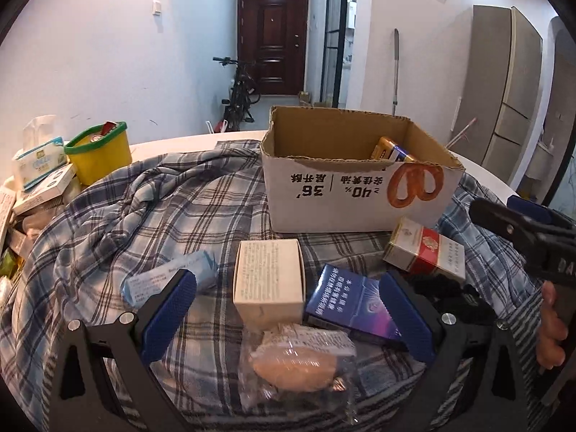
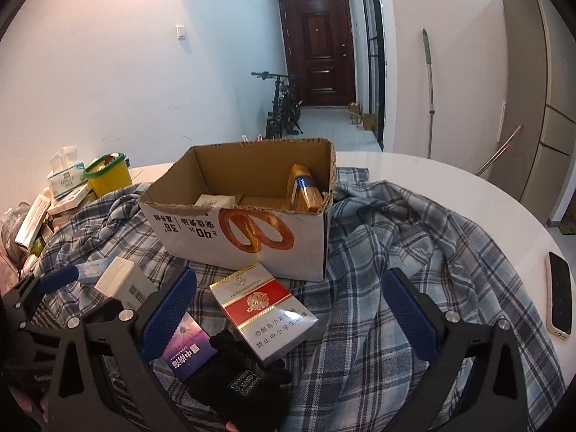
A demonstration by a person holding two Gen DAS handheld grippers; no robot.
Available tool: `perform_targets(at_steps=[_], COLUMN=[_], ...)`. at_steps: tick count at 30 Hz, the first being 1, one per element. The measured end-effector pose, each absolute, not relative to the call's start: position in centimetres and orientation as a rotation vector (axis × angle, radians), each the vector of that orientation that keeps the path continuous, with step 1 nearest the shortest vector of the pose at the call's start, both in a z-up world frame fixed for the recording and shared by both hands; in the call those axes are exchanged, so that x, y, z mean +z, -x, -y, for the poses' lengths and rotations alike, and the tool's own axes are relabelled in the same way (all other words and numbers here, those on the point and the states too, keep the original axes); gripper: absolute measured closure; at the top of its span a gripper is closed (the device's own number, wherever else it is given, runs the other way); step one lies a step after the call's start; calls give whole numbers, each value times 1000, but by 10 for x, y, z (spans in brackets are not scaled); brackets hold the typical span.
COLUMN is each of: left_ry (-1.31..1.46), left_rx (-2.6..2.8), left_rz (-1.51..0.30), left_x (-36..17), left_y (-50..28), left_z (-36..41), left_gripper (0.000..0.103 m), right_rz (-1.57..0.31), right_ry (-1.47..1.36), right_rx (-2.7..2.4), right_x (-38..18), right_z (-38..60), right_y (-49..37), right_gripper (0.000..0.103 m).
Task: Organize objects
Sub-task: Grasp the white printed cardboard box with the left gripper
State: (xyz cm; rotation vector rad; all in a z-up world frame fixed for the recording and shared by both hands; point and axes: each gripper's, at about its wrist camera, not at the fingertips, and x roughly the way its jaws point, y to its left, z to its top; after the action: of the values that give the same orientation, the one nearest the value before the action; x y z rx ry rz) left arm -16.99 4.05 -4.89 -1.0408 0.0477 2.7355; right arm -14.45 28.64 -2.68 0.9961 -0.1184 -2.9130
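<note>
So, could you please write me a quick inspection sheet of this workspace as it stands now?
Surface: round white table, mostly under a rumpled plaid cloth.
Job's things: open cardboard box on the cloth, a gold pack inside; red-and-white carton, blue carton, white box, wrapped bun and black glove loose in front of it.
Clutter: yellow tub, tissue pack, stacked boxes at far left; phone at the right edge.
Grippers: left gripper open, empty; right gripper open, empty.
Cables: nothing seen.
Surroundings: bicycle, dark door, cabinet.
</note>
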Motion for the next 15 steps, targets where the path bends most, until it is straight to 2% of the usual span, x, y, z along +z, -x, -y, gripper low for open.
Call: perform_targets(at_steps=[4, 6, 13, 15], left_ry=[1064, 1084, 1147, 1155], left_rx=[2747, 2744, 2685, 2664], left_rz=[2, 30, -5, -13], left_x=[-49, -51, -64, -66], left_y=[183, 188, 196, 196], left_z=[-30, -26, -33, -35], left_gripper=[1, 11, 33, 49], right_rz=[79, 85, 119, 111], right_ry=[-1005, -1014, -1060, -1065], right_rx=[-2912, -2913, -2892, -2888], right_x=[-29, -30, -35, -36], right_z=[-283, -284, -289, -287], right_y=[146, 147, 153, 153], right_gripper=[0, 0, 0, 1])
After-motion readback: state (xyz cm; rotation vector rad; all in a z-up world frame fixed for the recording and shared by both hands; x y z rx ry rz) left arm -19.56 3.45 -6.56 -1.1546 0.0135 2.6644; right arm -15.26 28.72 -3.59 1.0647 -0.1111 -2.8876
